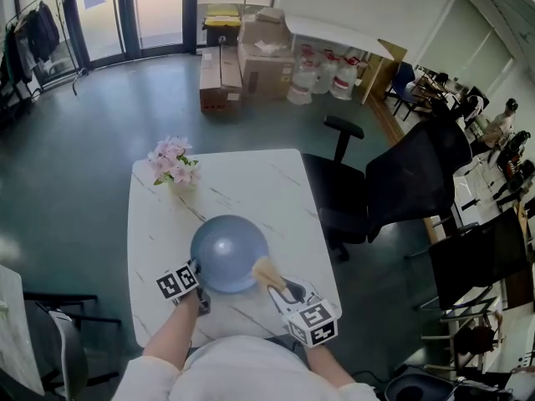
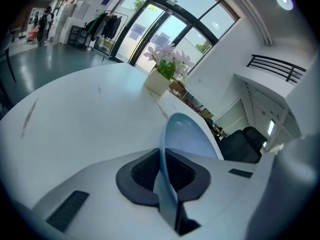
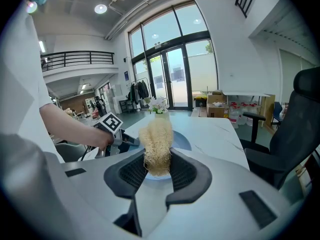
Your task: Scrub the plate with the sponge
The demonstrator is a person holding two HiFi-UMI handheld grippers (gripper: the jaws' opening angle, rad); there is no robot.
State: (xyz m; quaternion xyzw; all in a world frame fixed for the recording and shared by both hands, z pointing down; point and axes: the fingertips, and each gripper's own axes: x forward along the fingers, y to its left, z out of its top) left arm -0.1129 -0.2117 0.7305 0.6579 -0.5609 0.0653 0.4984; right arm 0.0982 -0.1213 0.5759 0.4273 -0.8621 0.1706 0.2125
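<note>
Plate point(image 1: 227, 253): blue, left rim pinched in the narrow left gripper point(image 2: 167, 178).
Sponge point(image 3: 156, 144): clamped in the right gripper point(image 3: 157, 173), at the plate's near right rim.

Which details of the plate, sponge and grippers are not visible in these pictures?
Head view: whether the sponge touches the plate; too small.
Right gripper view: that contact; the sponge covers it.
Head view: left gripper jaws; too small, partly under its marker cube.
Left gripper view: the plate's lower part; the gripper's body covers it.
</note>
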